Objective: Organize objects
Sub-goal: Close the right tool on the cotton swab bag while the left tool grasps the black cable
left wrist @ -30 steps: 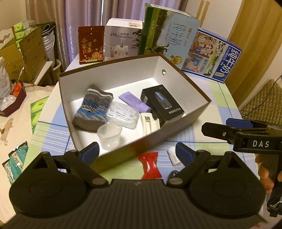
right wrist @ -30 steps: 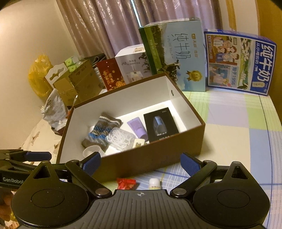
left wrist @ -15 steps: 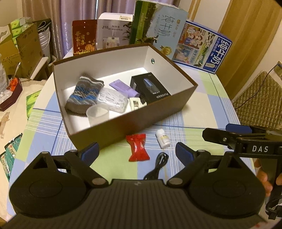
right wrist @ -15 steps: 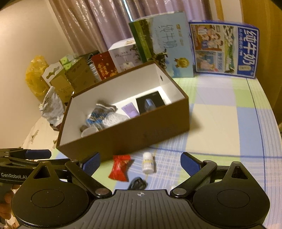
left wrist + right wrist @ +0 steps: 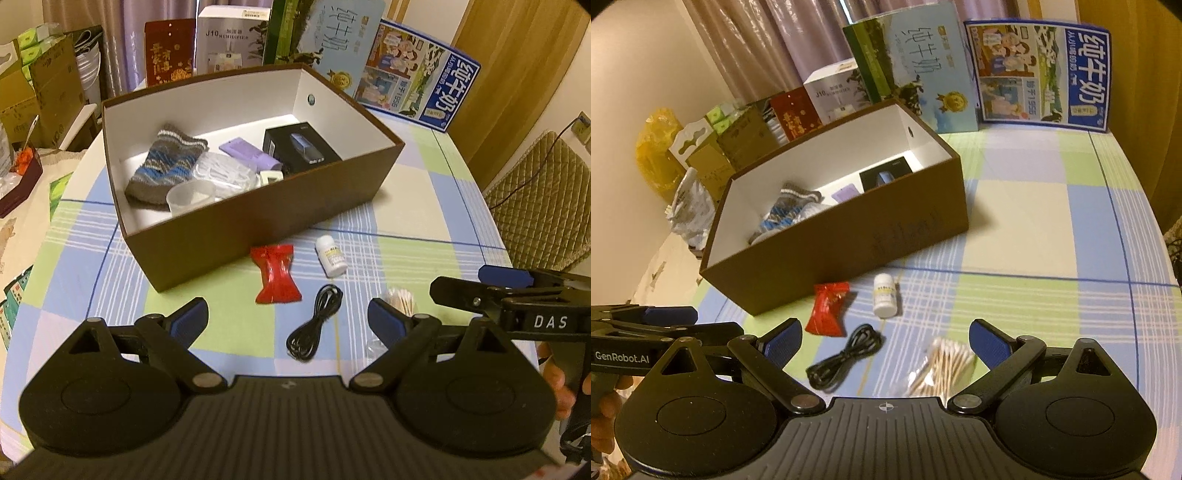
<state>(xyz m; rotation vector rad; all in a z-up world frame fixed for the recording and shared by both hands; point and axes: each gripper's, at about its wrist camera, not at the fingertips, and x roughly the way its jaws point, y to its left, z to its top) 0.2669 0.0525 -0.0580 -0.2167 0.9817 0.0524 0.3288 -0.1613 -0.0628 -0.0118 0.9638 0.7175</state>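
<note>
A brown box with a white inside holds a knit sock, a clear cup, a purple tube and a black box. In front of it on the checked cloth lie a red wrapper, a small white bottle, a coiled black cable and a bag of cotton swabs. My left gripper is open above the cable. My right gripper is open above the cable and swabs.
Milk cartons, a white humidifier box and a red packet stand behind the brown box. Cardboard boxes sit off the table's left edge. A padded chair is at the right.
Both grippers have pulled back from the box toward the near table edge, bringing the wrapper, bottle, cable and swabs into view. Both stay open.
</note>
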